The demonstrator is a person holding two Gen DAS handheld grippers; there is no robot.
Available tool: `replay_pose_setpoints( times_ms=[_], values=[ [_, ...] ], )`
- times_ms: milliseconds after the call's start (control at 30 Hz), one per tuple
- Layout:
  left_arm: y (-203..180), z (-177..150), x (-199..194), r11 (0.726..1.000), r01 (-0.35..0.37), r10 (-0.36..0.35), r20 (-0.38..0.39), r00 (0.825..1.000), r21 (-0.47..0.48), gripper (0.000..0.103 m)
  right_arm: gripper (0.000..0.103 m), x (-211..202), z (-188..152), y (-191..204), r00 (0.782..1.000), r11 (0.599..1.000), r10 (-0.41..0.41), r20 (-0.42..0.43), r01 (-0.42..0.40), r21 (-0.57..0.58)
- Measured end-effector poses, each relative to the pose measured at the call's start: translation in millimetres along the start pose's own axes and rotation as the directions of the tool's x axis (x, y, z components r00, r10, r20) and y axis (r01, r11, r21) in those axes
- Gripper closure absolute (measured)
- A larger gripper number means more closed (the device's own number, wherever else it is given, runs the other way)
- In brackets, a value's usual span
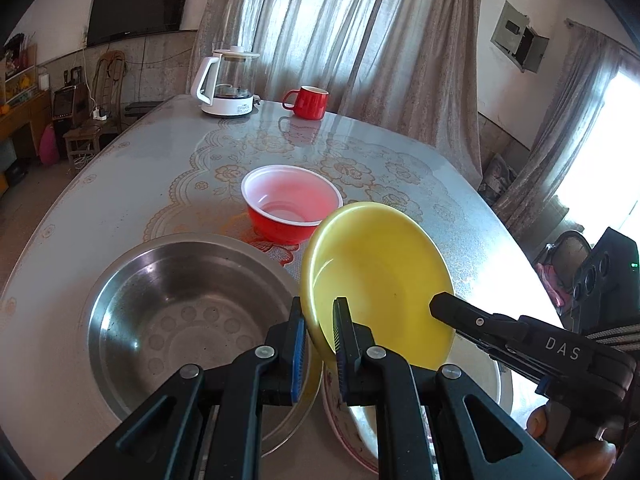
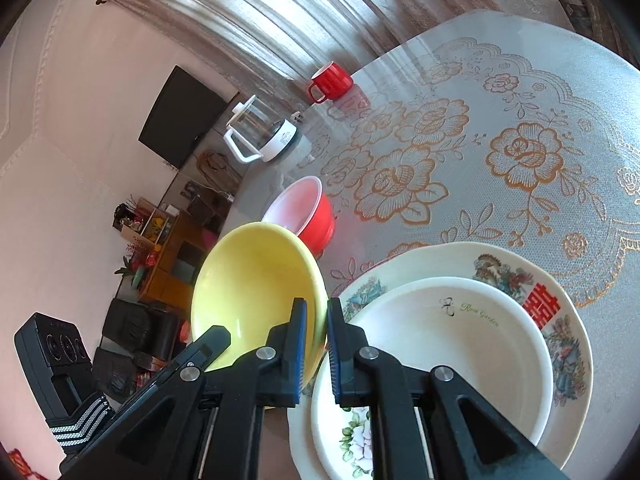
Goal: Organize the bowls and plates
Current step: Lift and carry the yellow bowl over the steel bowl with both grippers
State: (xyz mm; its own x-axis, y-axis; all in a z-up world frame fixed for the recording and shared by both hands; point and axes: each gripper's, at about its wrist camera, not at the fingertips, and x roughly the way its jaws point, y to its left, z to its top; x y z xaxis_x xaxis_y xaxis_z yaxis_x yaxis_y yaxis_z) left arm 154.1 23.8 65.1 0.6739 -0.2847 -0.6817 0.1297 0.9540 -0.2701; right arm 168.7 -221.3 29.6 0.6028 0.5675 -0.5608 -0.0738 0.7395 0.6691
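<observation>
Both grippers pinch the same yellow bowl, a smooth, glossy, shallow round dish tipped up on edge above the table. The left gripper has its blue ribbed pads closed narrowly on the bowl's near rim; the right gripper clamps the rim on the other side, also narrow, with the rim sandwiched between its pads. In the left wrist view the right gripper's black finger crosses the bowl's lower right edge.

Left of the yellow bowl sits a stainless steel basin, brushed metal with embossed circles in its floor. Behind stands a red plastic bowl with a white, translucent interior. Beneath the yellow bowl's right side lie a plain white bowl nested on a scalloped ceramic plate painted with flowers and a red character. The table wears a gold floral-printed cover. Farther back are a red mug and a glass kettle.
</observation>
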Motion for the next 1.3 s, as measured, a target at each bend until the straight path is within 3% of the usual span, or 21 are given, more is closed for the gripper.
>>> replay_pose_setpoints(
  times_ms=[800, 1033, 1300],
  values=[
    [91.3, -24.2, -36.9, 0.986, -0.044, 0.049, 0.028, 0.998, -0.163, 0.090, 0.093, 54.2, -32.4, 70.7, 0.989, 0.982, 0.064, -0.131, -0.086, -0.171],
    [110.0, -30.3, -24.9, 0.977, -0.075, 0.073, -0.017, 0.997, -0.198, 0.090, 0.093, 85.0, -40.8, 77.9, 0.979, 0.977, 0.031, -0.201, -0.073, -0.201],
    [111.3, -24.1, -5.2, 0.981, -0.116, 0.109, -0.055, 0.993, -0.154, 0.090, 0.092, 96.9, -42.6, 77.9, 0.976, 0.972, -0.039, -0.216, -0.013, -0.235]
  ],
)
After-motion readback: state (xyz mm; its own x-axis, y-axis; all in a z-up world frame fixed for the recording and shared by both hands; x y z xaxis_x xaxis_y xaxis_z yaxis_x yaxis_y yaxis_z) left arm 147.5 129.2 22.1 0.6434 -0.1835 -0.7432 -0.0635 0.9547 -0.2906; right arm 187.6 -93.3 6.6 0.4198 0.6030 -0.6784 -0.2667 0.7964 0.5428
